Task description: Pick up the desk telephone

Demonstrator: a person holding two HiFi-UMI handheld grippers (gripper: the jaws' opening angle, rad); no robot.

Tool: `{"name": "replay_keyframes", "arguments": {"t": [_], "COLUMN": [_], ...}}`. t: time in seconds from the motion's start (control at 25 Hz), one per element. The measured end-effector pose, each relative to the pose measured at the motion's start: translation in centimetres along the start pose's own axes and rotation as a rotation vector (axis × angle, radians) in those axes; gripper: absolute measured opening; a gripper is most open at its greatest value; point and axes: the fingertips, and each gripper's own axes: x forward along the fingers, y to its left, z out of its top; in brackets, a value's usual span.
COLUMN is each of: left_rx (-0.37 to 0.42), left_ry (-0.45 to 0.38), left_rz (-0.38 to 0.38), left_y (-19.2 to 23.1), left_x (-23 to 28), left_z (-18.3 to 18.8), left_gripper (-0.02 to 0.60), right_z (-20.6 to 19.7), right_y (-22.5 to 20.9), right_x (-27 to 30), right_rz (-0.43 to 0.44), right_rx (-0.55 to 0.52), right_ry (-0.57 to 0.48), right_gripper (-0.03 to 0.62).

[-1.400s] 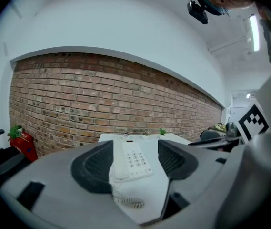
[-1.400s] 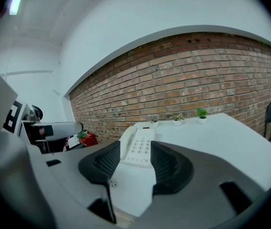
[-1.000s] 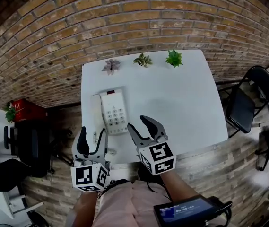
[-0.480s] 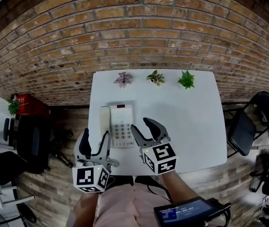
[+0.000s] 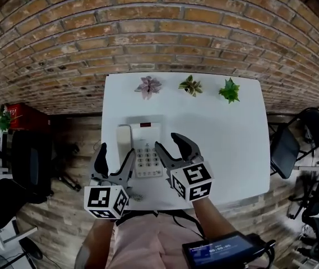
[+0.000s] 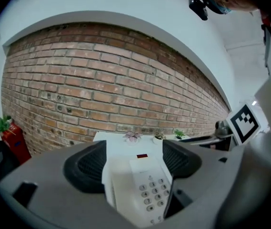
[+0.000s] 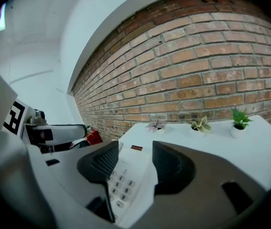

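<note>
A white desk telephone (image 5: 141, 145) lies on the white table (image 5: 226, 144) near its front left, handset on its left side, grey keypad and a small red display. My left gripper (image 5: 114, 157) hovers at the phone's near left corner, its jaws opening, pads clear of the phone. My right gripper (image 5: 170, 143) hovers at the phone's right edge, jaws also opening, nothing pressed. In the left gripper view the phone (image 6: 142, 187) shows ahead between the jaws of the left gripper (image 6: 134, 162). The right gripper view frames the phone (image 7: 125, 180) the same way, ahead of the right gripper (image 7: 136, 163).
Three small potted plants (image 5: 148, 86) (image 5: 190, 85) (image 5: 229, 90) line the table's far edge against a brick wall. A black chair (image 5: 285, 150) stands right of the table, an office chair (image 5: 30, 161) and a red box (image 5: 22, 118) to its left.
Both grippers have moved forward over the table's front edge towards the phone, and their jaws stand wider apart than before.
</note>
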Motion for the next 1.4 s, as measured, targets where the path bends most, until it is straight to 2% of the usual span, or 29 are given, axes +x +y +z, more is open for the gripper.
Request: {"name": "replay_keyframes", "arguments": {"t": [0.2,0.4,0.6,0.76,1.0,1.28,1.4], "left_rx": [-0.076,-0.178,-0.251,-0.273,-0.342,-0.521,-0.507], "left_ry": [0.074,0.173,0.282,0.336,0.392,0.447,0.465], "left_rz": [-0.034,-0.093,-0.143,-0.172,-0.265,-0.346,-0.364], "left_y": [1.7,2.6,3.0,3.4,2.6,2.1,1.9], "left_x": [2.4,5.1,7.5,8.4,8.7,8.9,9.0], "left_z": [-1.9,-4.8,-8.1,-9.8,-10.7,-11.9,-12.0], "left_gripper": [0.371,0.387,0.413,0.422,0.423,0.422,0.422], "right_z": [-1.4,-3.4,-5.3,-6.4,-7.3,-7.5,-7.7], "right_y": [-0.3,-1.2,-1.0,-1.0,-1.0,-0.9,-0.8], "right_x": [2.8,5.3,7.5,8.7,9.5,9.9,10.2], "right_rz": [0.001,0.016,0.062,0.087,0.137,0.199,0.245], "right_rx": [0.025,0.095,0.116,0.148,0.231,0.283,0.316], "right_ry": [0.057,0.124,0.184,0.217,0.239,0.234,0.231], "right_gripper": [0.243,0.263,0.312,0.339,0.348,0.341,0.35]}}
